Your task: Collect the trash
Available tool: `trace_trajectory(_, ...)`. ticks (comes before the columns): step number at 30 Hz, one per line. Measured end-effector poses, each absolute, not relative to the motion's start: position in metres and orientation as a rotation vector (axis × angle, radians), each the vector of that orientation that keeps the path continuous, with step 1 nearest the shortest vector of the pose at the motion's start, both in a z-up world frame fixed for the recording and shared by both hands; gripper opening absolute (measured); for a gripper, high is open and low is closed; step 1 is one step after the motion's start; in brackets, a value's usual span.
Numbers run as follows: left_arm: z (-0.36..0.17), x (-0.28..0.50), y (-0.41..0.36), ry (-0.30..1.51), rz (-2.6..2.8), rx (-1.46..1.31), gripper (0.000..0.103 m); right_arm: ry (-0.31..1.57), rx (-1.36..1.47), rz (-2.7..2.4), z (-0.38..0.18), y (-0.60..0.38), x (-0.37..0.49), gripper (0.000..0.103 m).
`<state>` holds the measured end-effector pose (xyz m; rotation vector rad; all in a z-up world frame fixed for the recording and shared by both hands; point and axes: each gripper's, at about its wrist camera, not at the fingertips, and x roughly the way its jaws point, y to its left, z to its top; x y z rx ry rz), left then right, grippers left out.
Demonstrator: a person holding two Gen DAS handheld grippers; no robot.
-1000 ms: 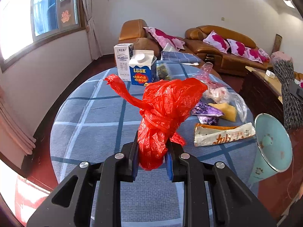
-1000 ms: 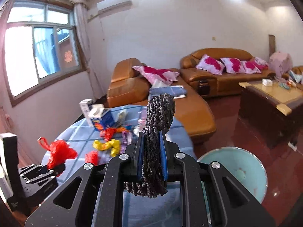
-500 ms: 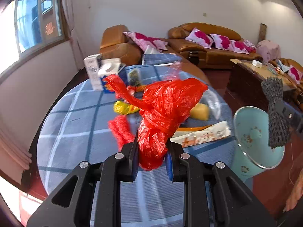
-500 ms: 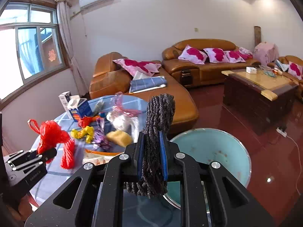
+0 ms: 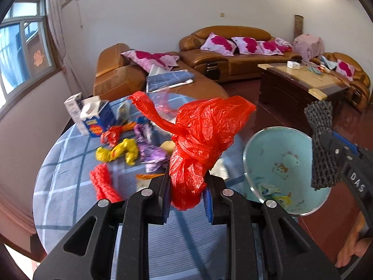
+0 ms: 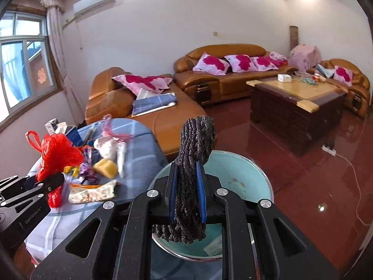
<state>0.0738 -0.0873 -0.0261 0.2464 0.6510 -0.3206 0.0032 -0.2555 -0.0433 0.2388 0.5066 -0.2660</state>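
Left tool (image 5: 186, 200), angled down over the tabletop (image 5: 70, 186), clamps a red plastic bag (image 5: 200, 140). Right tool (image 6: 187, 200), tilted over the teal bin (image 6: 244, 175), grips a dark knitted cloth (image 6: 193, 163).

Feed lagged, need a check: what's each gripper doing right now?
Left gripper: closed on the red plastic bag.
Right gripper: closed on the dark knitted cloth.

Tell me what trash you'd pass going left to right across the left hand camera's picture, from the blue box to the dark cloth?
Blue carton → yellow wrapper → purple wrapper → red plastic bag in the left tool → pale blue basin → dark knitted cloth in the right tool.
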Motion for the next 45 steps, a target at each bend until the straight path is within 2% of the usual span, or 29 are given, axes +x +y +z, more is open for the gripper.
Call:
trace_trajectory(20, -0.042, 0.073, -0.168, 0.659, -0.432, 0.341, 0.023, 0.576, 0.267, -0.391, -0.075, -0.299, 0.009, 0.017)
trace_trajectory(36, -0.064, 0.081, -0.188, 0.706, -0.464, 0.367, 0.023, 0.699, 0.275, -0.358, -0.108, -0.304, 0.03, 0.018)
trace_trajectory(39, -0.066, 0.082, -0.189, 0.714, -0.461, 0.366, 0.023, 0.719, 0.302, -0.336, -0.112, -0.305, 0.033, 0.033)
trace_trajectory(45, -0.068, 0.084, -0.189, 0.718, -0.459, 0.367, 0.023, 0.69, 0.304, -0.357, -0.107, -0.306, 0.029, 0.034)
